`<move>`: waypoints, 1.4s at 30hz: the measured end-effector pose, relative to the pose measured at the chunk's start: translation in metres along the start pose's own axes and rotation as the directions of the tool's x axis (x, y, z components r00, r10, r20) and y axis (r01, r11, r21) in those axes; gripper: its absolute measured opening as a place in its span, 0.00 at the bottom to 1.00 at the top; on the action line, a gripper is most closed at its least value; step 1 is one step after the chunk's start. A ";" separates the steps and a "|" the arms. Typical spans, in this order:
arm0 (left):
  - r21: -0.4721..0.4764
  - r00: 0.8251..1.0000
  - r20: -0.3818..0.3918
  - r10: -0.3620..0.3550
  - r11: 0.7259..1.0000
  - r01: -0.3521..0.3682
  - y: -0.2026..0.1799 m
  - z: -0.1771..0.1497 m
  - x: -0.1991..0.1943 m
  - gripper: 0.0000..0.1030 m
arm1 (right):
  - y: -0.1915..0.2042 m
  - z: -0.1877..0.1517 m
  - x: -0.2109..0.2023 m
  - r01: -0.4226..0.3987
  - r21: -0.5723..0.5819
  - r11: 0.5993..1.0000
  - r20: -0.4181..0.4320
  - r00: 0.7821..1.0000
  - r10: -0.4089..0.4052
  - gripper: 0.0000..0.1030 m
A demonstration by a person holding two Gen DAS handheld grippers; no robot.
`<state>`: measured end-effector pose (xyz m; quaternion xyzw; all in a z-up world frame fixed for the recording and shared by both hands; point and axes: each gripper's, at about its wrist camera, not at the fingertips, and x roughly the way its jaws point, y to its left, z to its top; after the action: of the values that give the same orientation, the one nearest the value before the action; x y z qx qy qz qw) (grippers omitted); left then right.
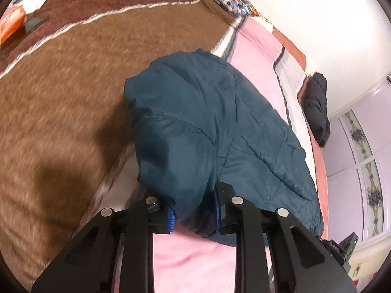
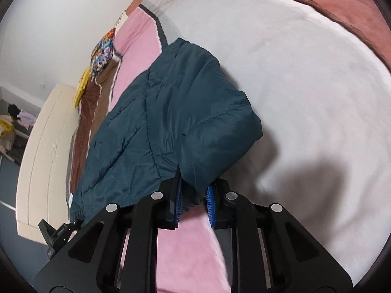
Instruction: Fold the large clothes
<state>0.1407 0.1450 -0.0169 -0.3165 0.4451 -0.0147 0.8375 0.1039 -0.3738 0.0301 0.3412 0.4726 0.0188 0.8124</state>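
Both my grippers pinch the near end of a teal jacket (image 1: 215,131) lying on the bed.

The jacket's long axis runs away from me across the pink blanket (image 1: 195,263), from the puffed end at my fingers to the far end near the pink-and-white edge. My left gripper (image 1: 194,216) has its blue pads (image 1: 171,216) closed most of the way, a fold of the near left corner bunched between them. My right gripper (image 2: 193,206) is likewise narrowed on a fold of the near right corner, its pads (image 2: 210,205) against the cloth. A brown blanket (image 1: 73,97) lies to the jacket's left, a white blanket (image 2: 305,85) to its right. A dark bundle of clothing (image 1: 317,107) lies well apart at the bed's far right edge. No container shows.
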 end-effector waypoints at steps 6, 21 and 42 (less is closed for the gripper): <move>0.012 0.999 -0.044 -0.003 1.000 0.003 0.021 -0.041 -0.027 0.22 | -0.012 -0.041 -0.028 0.032 0.001 0.999 -0.035 0.999 -0.032 0.17; 0.035 0.998 -0.043 0.050 0.998 -0.048 0.041 -0.070 -0.028 0.55 | -0.011 -0.070 -0.067 0.294 -0.092 0.951 0.008 0.956 -0.294 0.43; -0.002 0.999 -0.035 -0.007 1.000 0.007 0.059 -0.065 -0.029 0.55 | 0.259 0.016 0.188 0.229 -0.604 0.763 -0.023 0.952 -0.304 0.10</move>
<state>0.0588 0.1675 -0.0540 -0.3186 0.4585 -0.0228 0.8293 0.2965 -0.1176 0.0413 -0.0033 0.5340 0.0706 0.8425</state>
